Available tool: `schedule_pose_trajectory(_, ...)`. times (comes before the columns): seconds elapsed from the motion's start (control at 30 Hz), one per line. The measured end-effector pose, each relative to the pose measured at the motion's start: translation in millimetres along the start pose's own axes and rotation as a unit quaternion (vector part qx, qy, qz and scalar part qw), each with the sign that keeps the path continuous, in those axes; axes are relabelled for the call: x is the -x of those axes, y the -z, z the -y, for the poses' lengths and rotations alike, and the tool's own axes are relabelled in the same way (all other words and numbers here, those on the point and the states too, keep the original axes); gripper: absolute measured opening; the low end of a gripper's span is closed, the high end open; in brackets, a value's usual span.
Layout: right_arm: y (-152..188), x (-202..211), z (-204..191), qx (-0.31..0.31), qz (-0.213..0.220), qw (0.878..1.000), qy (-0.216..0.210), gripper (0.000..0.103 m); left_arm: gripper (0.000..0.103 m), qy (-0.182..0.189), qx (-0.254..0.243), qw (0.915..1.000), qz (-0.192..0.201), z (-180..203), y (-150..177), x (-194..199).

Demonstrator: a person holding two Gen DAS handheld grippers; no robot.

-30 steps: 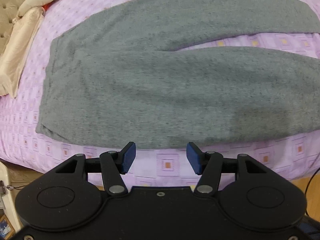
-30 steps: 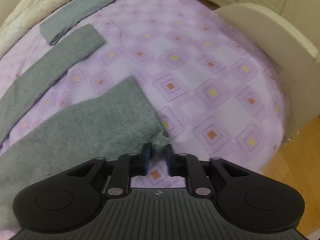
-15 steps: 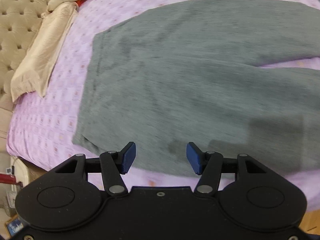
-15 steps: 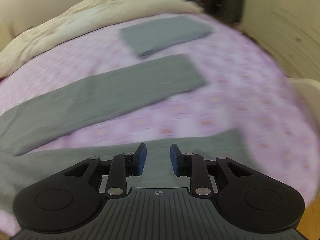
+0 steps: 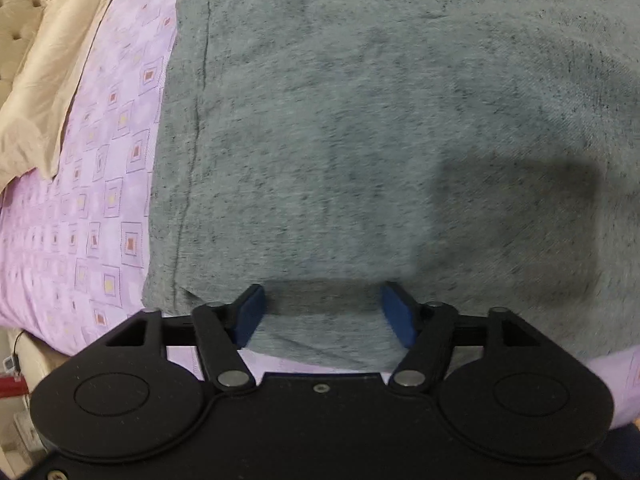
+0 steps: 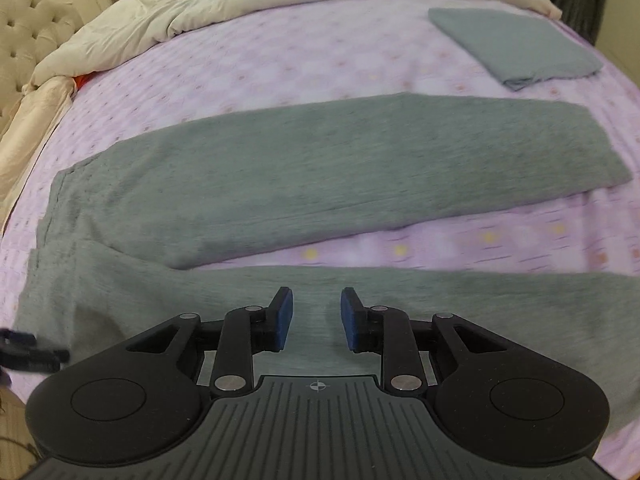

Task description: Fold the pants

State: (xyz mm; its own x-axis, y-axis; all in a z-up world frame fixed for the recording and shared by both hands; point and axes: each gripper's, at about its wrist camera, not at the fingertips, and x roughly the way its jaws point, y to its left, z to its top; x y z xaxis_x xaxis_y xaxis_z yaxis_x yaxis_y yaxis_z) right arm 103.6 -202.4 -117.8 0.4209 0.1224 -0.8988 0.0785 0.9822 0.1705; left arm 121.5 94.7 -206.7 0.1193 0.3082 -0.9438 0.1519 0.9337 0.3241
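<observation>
We see the grey pants (image 6: 280,176) spread flat on the bed (image 6: 320,64), which is covered in a lilac sheet with small squares. The waistband lies toward the headboard end, at the left in both views, and the two legs run toward the foot end, splayed apart with a wedge of sheet showing between them. The near leg lies along the bed's near edge; the far leg lies further in, its cuff ending near a folded grey cloth (image 6: 516,44) that sits close to the bed's far edge, apart from the pants. A cream quilt (image 6: 240,4) is bunched along the far edge, and a beige pillow (image 5: 52,80) lies at the headboard end, clear of the waistband. Our left gripper (image 5: 322,314) points steeply down over the waist area of the pants (image 5: 360,140), near the bed's near edge; its jaws stand wide and are opening, with nothing pinched, only fabric below them. The waistband seam runs just to the left of it. Our right gripper (image 6: 316,322) hangs over the near leg; its jaws are narrow but parted, and we see cloth through the gap, not gripped. A dark part of the left gripper shows at the left edge of the right view.
</observation>
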Motion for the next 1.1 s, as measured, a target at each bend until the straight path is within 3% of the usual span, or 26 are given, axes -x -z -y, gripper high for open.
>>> schedule_pose_trajectory(0.17,1.9,-5.1,-7.4,-0.036,-0.002,0.999,0.017,0.026,0.071,0.007,-0.022,0.9996,-0.013,-15.2,11.8,-1.8)
schedule_pose_trajectory(0.27,-0.5,-3.4,-3.0,-0.061,0.010,0.998,0.034,0.026,0.060,0.013,-0.025,0.9996,-0.010,-23.0,10.9,7.8)
schedule_pose_trajectory(0.4,-14.9,0.3,19.6,-0.070,0.027,0.995,0.059,0.027,0.057,0.019,-0.024,0.9990,0.034,-34.4,-4.9,35.1)
schedule_pose_trajectory(0.57,-43.7,0.3,59.1,-0.058,0.042,0.995,0.073,0.028,0.057,0.018,-0.008,0.9963,0.083,-34.7,-48.8,70.6)
schedule_pose_trajectory(0.67,-66.9,-3.8,86.2,-0.017,0.048,0.996,0.075,0.037,0.057,0.019,0.019,0.9946,0.100,-27.5,-75.5,88.5)
schedule_pose_trajectory(0.87,-127.6,-32.6,131.4,0.108,0.028,0.991,0.077,0.039,0.057,0.018,0.068,0.9925,0.101,10.2,-104.6,114.7)
schedule_pose_trajectory(1.0,-162.6,-58.9,145.4,0.200,0.011,0.977,0.073,0.042,0.057,0.020,0.086,0.9923,0.086,34.8,-113.1,117.1)
schedule_pose_trajectory(1.1,-183.2,-83.4,151.7,0.294,-0.008,0.954,0.051,0.045,0.057,0.023,0.100,0.9920,0.074,50.2,-114.7,125.3)
